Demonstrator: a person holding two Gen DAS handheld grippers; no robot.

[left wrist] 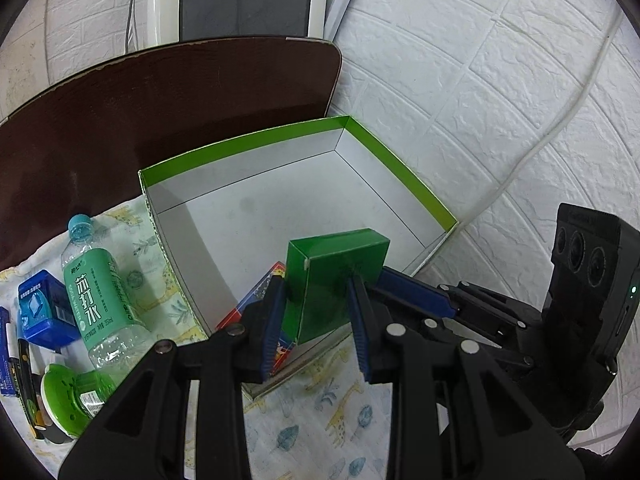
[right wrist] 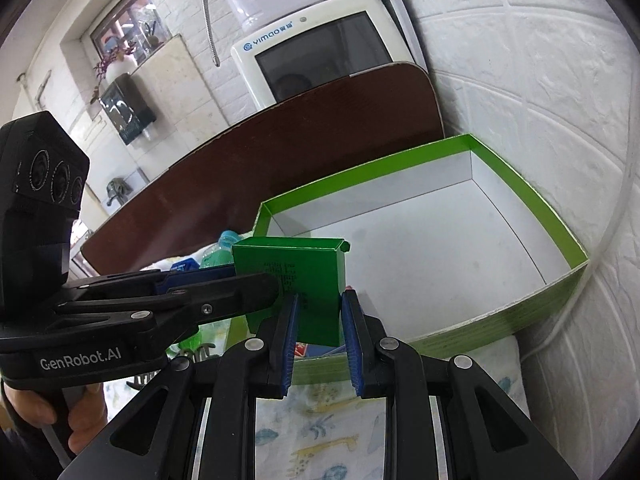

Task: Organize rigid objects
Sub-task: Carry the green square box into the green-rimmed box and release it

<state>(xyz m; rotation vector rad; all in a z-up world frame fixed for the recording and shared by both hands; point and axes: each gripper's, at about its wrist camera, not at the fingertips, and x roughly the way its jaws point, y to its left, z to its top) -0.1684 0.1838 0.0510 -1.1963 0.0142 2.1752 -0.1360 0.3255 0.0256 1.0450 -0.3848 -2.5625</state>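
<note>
Black left tongs (left wrist: 320, 300) with blue pads squeeze a small green box (left wrist: 334, 276) over the near end of a big white tray with green walls (left wrist: 400, 168), which sits on a desk with an animal-print cloth (left wrist: 320, 400) by a white brick wall (left wrist: 500, 80); a water bottle (left wrist: 100, 300) lies left of the tray. From the right side, the right tongs (right wrist: 318, 322) sit on both sides of the same green box, but I cannot tell if they pinch it, and the left tongs grip it from the left.

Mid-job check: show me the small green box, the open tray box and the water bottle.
small green box (left wrist: 336, 280), left wrist view, on its front face between the pads.
open tray box (left wrist: 288, 216), left wrist view, on its bare white floor.
water bottle (left wrist: 96, 292), left wrist view, on its green label.
</note>
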